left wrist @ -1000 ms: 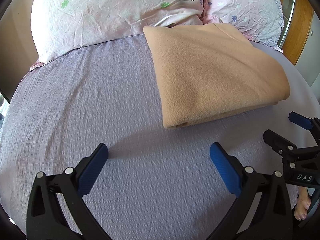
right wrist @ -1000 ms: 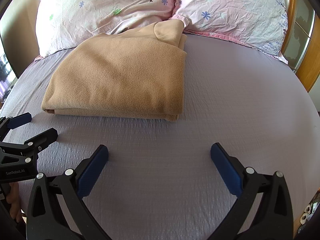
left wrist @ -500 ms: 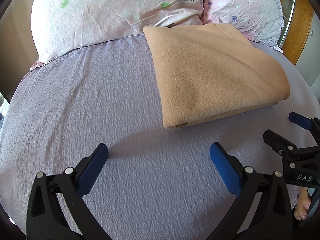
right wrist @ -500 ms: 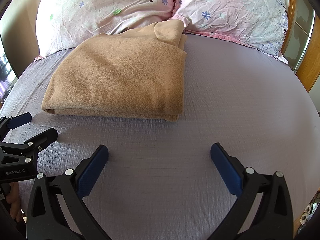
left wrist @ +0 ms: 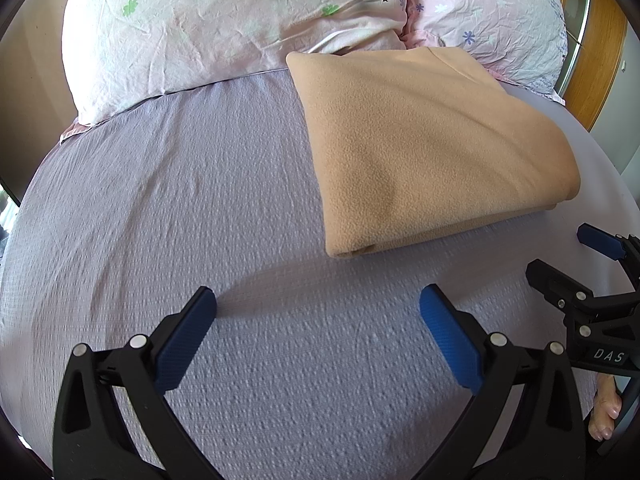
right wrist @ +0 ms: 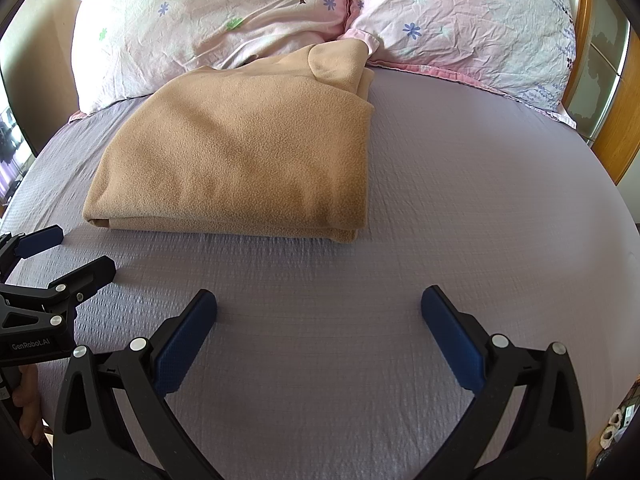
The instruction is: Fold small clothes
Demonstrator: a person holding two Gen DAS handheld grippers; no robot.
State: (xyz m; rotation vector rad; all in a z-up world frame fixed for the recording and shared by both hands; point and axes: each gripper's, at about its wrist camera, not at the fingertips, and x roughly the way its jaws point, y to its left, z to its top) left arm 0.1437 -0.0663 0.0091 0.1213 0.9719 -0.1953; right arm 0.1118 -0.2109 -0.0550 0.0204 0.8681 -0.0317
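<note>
A tan fleece garment (left wrist: 432, 148) lies folded into a thick rectangle on the lilac bed sheet (left wrist: 200, 208), its far end against the pillows. It also shows in the right wrist view (right wrist: 240, 160). My left gripper (left wrist: 318, 308) is open and empty, a little in front of the garment's near left corner. My right gripper (right wrist: 319, 308) is open and empty, in front of the garment's near right corner. Each gripper shows at the edge of the other's view, the right one (left wrist: 568, 256) and the left one (right wrist: 68, 256).
Two flowered pillows (right wrist: 224, 28) (right wrist: 472, 28) lie at the head of the bed. A wooden headboard frame (right wrist: 616, 128) stands at the far right. The lilac sheet (right wrist: 480, 208) stretches bare to the right of the garment.
</note>
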